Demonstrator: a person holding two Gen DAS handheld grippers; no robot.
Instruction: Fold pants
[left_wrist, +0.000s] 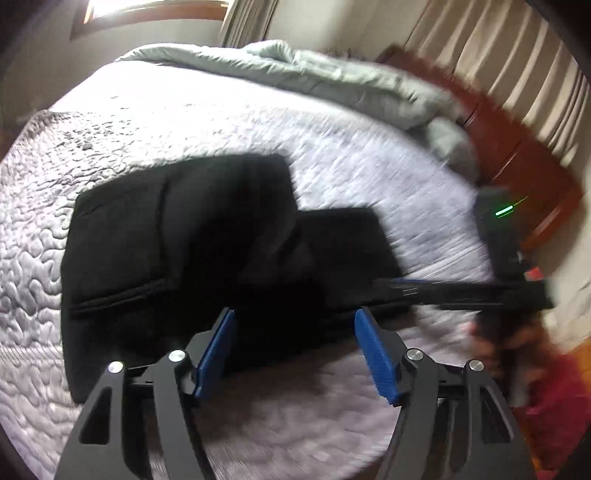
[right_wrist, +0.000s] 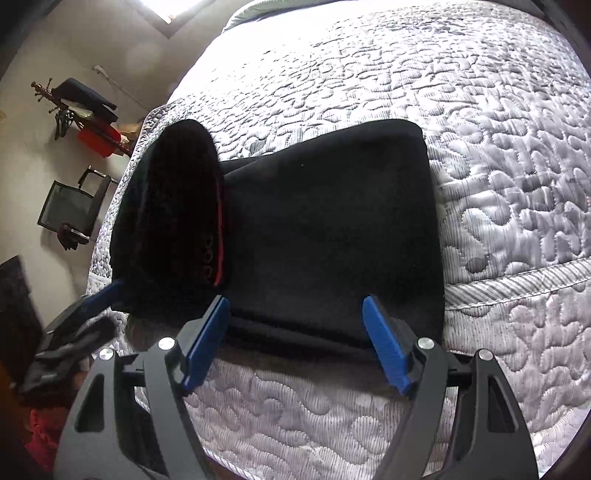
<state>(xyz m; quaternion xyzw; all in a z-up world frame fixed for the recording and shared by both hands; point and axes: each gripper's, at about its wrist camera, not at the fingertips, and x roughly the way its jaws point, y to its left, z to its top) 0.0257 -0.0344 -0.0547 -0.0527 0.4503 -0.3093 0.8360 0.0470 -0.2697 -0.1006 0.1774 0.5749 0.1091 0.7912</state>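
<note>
While pants (right_wrist: 325, 236) lie folded on quilt (right_wrist: 498, 147) | both hand-held grippers (L (left_wrist: 295, 350), R (right_wrist: 295, 339)) agape, nr edge

Black pants (right_wrist: 325, 229), folded into a thick rectangle, one end curled upward

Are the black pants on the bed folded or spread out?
Folded. The black pants lie as a compact layered stack on the quilted bedspread, one end flap standing up.

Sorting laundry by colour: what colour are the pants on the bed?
Black pants, with a thin red stripe along the folded flap; clearest in the right wrist view.
</note>
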